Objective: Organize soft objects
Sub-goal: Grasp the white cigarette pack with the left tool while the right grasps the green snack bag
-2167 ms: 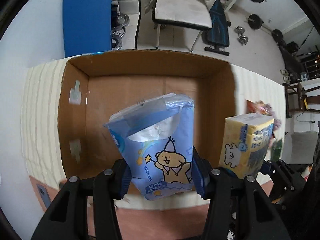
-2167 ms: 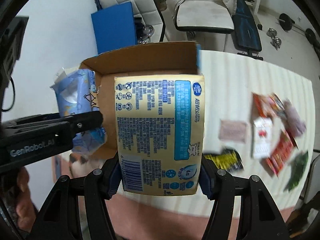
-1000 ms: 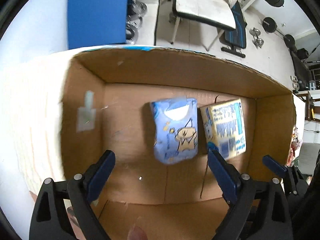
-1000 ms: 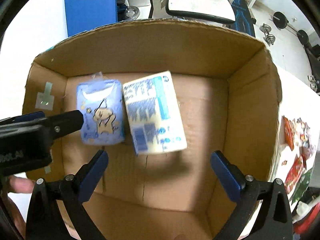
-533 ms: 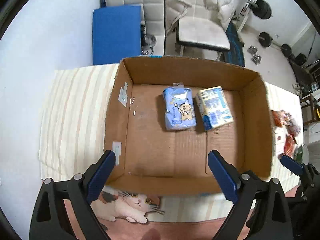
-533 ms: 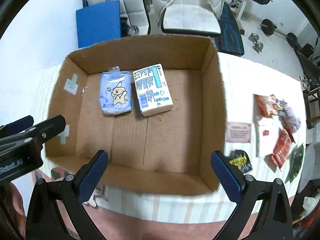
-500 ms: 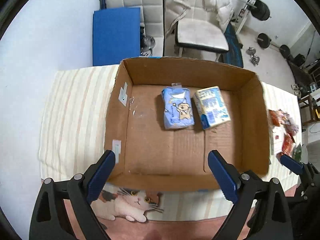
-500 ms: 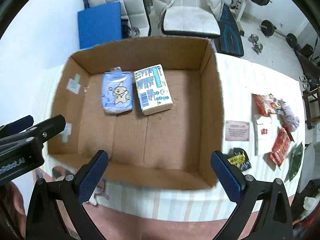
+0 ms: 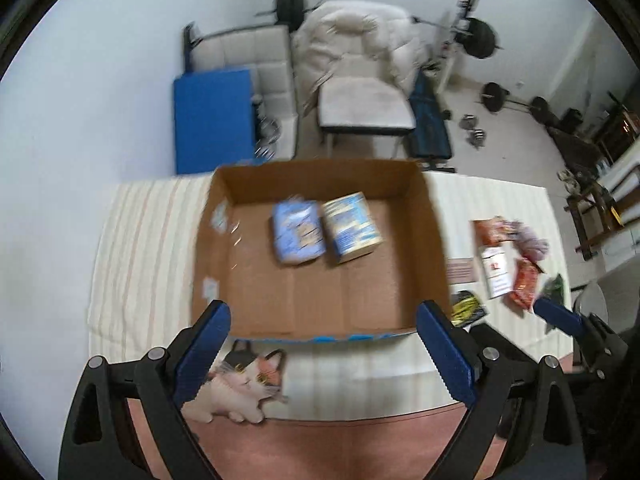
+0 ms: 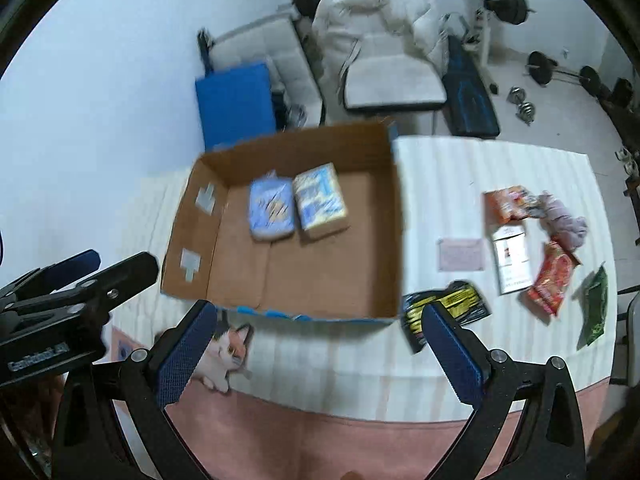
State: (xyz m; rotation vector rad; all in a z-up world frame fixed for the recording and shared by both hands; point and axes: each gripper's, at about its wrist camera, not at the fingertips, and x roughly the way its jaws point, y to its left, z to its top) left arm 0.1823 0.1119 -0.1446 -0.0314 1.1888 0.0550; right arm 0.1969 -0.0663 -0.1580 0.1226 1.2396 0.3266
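Observation:
A blue tissue pack [image 9: 298, 236] [image 10: 271, 209] and a yellow tissue pack [image 9: 351, 227] [image 10: 320, 201] lie side by side on the floor of an open cardboard box [image 9: 236, 292] [image 10: 188, 236]. My left gripper [image 9: 323, 350] hangs high over the box's near edge, open and empty. My right gripper [image 10: 318, 350] also hovers above the near edge, open with nothing between its fingers. A cat-shaped plush [image 9: 240, 384] [image 10: 222, 354] lies on the striped cloth just in front of the box.
Several snack packets [image 10: 552, 280] [image 9: 520, 280], a black-yellow pouch [image 10: 448, 308] and a pale card [image 10: 460, 254] are spread on the cloth right of the box. A blue mat [image 9: 214, 120], chairs and weights stand on the floor behind the table.
Both grippers have let go of the packs, which now lie in the box. Both have risen and drawn back, so the box looks smaller and the plush and snack packets show.

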